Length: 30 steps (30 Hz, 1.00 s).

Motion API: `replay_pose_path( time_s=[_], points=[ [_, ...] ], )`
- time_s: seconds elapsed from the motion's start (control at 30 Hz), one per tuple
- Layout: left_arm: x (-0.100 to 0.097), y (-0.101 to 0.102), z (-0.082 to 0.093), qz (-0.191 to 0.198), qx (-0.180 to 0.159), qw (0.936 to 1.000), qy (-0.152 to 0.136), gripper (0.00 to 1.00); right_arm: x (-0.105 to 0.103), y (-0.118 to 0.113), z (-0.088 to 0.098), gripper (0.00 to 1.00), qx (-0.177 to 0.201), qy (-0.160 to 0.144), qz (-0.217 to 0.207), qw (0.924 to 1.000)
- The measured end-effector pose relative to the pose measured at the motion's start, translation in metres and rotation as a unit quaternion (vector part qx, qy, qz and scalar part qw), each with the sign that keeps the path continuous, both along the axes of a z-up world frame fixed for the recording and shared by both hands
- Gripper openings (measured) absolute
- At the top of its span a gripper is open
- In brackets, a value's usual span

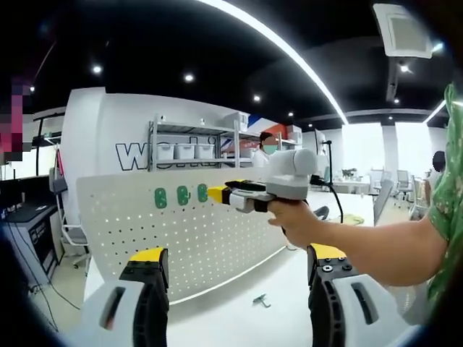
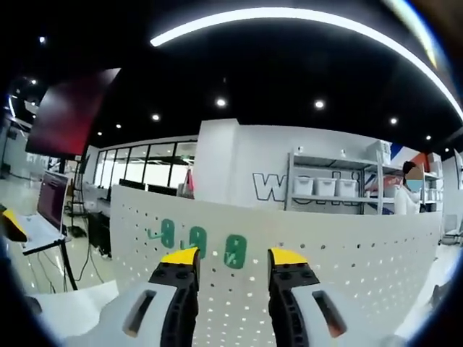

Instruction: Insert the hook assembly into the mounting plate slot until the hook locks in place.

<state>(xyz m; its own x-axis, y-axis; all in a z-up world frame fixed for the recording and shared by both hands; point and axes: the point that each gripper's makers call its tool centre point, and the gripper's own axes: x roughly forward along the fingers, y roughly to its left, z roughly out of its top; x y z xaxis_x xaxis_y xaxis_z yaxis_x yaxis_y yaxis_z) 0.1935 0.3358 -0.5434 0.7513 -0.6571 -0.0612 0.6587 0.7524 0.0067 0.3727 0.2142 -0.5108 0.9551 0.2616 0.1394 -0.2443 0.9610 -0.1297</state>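
The left gripper [image 1: 235, 269] has its jaws wide apart. The right gripper [image 1: 221, 194], held level in a hand [image 1: 298, 219], also stands open [image 2: 233, 262].

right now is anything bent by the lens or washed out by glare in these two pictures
Left gripper view: the pegboard edge bows from fisheye, windows at right are blown out. Right gripper view: the ceiling light strip curves into an arc, green hooks stay sharp; no heavy glare.

Black ceiling [image 2: 289, 65], white shelving [image 1: 189, 141]
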Motion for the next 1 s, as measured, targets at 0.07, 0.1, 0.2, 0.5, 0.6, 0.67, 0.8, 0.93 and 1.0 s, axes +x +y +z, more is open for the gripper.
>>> replay_pose_path(
  time_s=[0.07, 0.1, 0.2, 0.5, 0.6, 0.67, 0.8, 0.93, 1.0],
  points=[
    [-0.003, -0.004, 0.001, -0.001, 0.0, 1.0, 0.0, 0.81, -0.005, -0.002, 0.0, 0.38, 0.0, 0.001, 0.002, 1.0],
    [-0.004, -0.005, 0.001, -0.001, 0.0, 1.0, -0.001, 0.81, -0.007, -0.003, -0.001, 0.38, -0.001, 0.001, 0.003, 1.0],
    [-0.008, -0.011, 0.003, -0.002, -0.001, 1.0, -0.002, 0.81, -0.014, -0.008, -0.002, 0.38, -0.002, 0.005, 0.005, 1.0],
    [-0.022, -0.022, 0.005, 0.003, -0.002, 1.0, -0.004, 0.81, -0.035, -0.02, -0.003, 0.38, -0.003, 0.01, 0.011, 0.9999],
    [-0.025, -0.025, 0.005, 0.007, -0.004, 1.0, -0.004, 0.81, -0.042, -0.022, -0.004, 0.38, -0.003, 0.012, 0.015, 0.9998],
    [-0.028, -0.027, 0.005, 0.009, -0.004, 0.9999, -0.004, 0.81, -0.046, -0.024, -0.004, 0.38, -0.003, 0.013, 0.018, 0.9998],
    [-0.033, -0.031, 0.004, 0.015, -0.001, 0.9999, -0.004, 0.81, -0.055, -0.026, -0.003, 0.38, -0.002, 0.015, 0.026, 0.9995],
    [-0.035, -0.034, 0.003, 0.021, 0.001, 0.9998, -0.004, 0.81, -0.065, -0.028, -0.002, 0.38, -0.004, 0.016, 0.036, 0.9992],
    [-0.036, -0.036, 0.003, 0.023, 0.002, 0.9997, -0.004, 0.81, -0.069, -0.029, -0.001, 0.38, -0.002, 0.016, 0.042, 0.999]
  ],
)
